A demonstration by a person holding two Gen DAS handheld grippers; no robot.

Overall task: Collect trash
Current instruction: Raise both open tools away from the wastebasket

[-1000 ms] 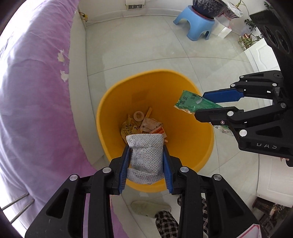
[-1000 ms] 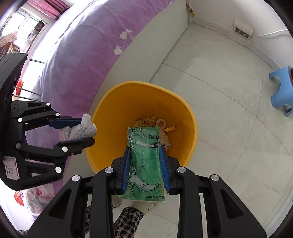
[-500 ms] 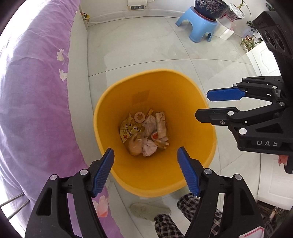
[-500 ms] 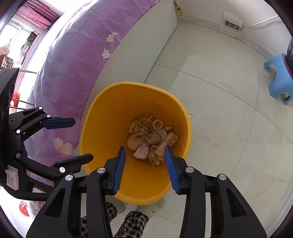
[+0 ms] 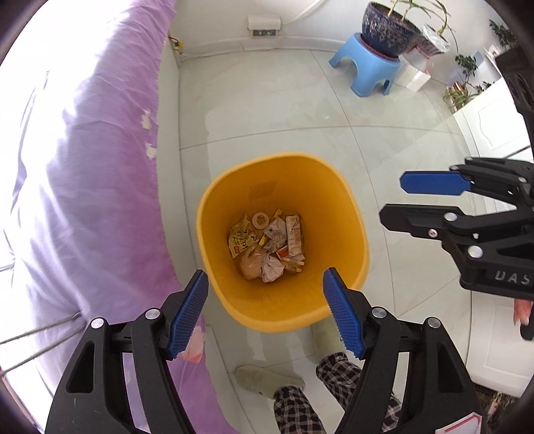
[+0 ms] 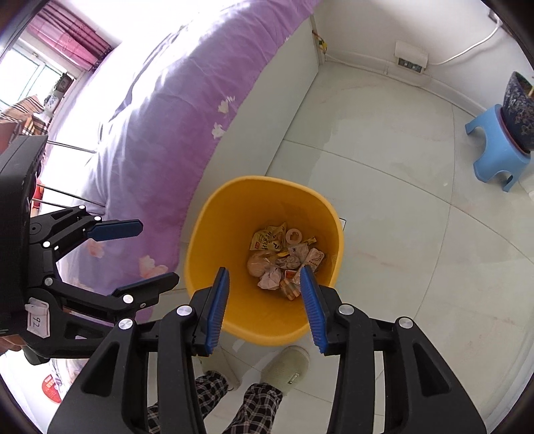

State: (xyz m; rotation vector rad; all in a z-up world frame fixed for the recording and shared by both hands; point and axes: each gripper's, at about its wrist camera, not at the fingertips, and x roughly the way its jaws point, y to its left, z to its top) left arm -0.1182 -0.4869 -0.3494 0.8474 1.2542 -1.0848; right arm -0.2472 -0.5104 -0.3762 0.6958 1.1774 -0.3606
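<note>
On my far left I see the purple floral bedspread [image 5: 83,187] draped over the bed, its edge hanging just beside the round yellow plastic waste bin [image 5: 347,213] that stands on the pale glossy tiled floor [image 5: 267,110]. My left gripper [image 5: 265,287] hangs above the near rim of that bin with its blue ribbed fingers [image 5: 187,310] spread wide and nothing between them. Down in the bottom of the bin lies the trash: a yellow printed snack wrapper [image 5: 241,239], a crumpled white paper ball [image 5: 272,269], a brownish bag [image 5: 252,263] and other small packets heaped together. From the right wrist view, the right gripper [image 6: 263,277] also hovers over the bin's near edge [image 6: 267,337], its blue pads [image 6: 217,307] parted and empty. Below the bin I can make out checked trouser legs [image 5: 300,404] and pale slippers [image 5: 267,380] on the tiles. Farther right, well apart from the bin, a light blue plastic stool [image 5: 367,66] carries a dark blue patterned plant pot [image 5: 387,30] against the white wall.
</note>
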